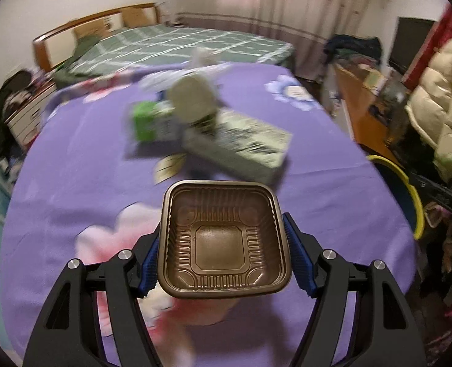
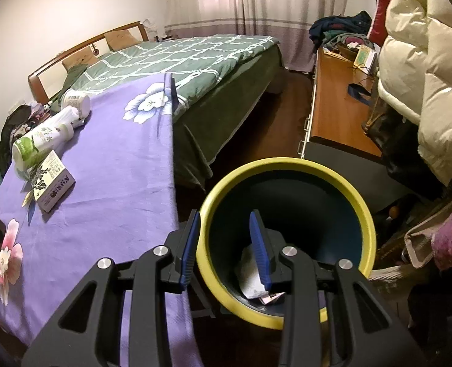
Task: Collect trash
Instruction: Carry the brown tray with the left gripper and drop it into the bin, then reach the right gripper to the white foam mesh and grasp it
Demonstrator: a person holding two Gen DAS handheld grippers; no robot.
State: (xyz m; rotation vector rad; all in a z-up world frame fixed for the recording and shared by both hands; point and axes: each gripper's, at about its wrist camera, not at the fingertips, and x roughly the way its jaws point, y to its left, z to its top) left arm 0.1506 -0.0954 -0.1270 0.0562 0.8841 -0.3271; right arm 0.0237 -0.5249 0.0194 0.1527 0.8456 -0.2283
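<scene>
My left gripper (image 1: 224, 253) is shut on a brown ribbed plastic tray (image 1: 223, 238) and holds it above the purple floral tablecloth (image 1: 73, 159). Blurred ahead on the cloth lie a green-and-white bottle (image 1: 152, 119), a pale cup (image 1: 192, 98) and a flat printed box (image 1: 241, 143). My right gripper (image 2: 226, 244) is shut on the yellow rim of the dark blue bin (image 2: 366, 223), one finger outside and one inside. Crumpled white paper (image 2: 250, 272) lies in the bin. The bottle (image 2: 39, 143), the box (image 2: 51, 183) and a white cup (image 2: 76, 101) show at left.
A bed with a green checked cover (image 2: 195, 58) stands behind the table. A wooden desk (image 2: 336, 107) with clutter and a cream puffy jacket (image 2: 424, 61) are on the right. The bin's rim (image 1: 409, 189) shows beside the table's right edge.
</scene>
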